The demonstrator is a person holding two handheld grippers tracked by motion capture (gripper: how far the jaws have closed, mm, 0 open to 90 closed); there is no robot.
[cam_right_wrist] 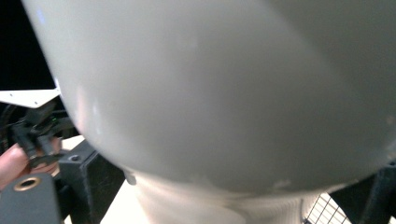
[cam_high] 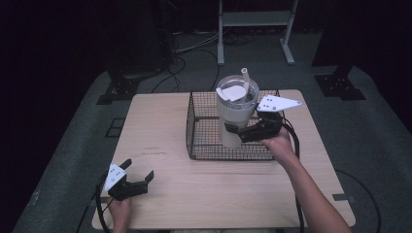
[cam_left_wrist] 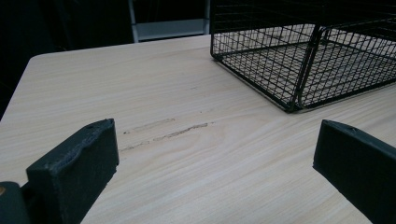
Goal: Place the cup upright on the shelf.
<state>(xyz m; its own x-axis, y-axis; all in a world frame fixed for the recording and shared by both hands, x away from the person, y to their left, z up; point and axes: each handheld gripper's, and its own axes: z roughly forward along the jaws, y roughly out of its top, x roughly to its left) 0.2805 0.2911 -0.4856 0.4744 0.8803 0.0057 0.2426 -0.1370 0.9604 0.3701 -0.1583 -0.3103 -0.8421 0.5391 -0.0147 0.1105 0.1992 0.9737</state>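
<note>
A white tumbler with a clear lid and a straw stands tilted inside the black wire basket. My right gripper comes in from the right over the basket's rim and is shut on the tumbler's narrower lower body. Seen close up in the right gripper view, the tumbler sits between the two jaws. Whether its base touches the basket floor is hidden. My left gripper hovers low over the table's front left corner, open and holding nothing. In its own view the left gripper faces bare wood.
The light wooden table has faint scuff marks ahead of the left gripper. The basket stands at the table's far right half. Dark floor, cables and a metal stand lie beyond the far edge.
</note>
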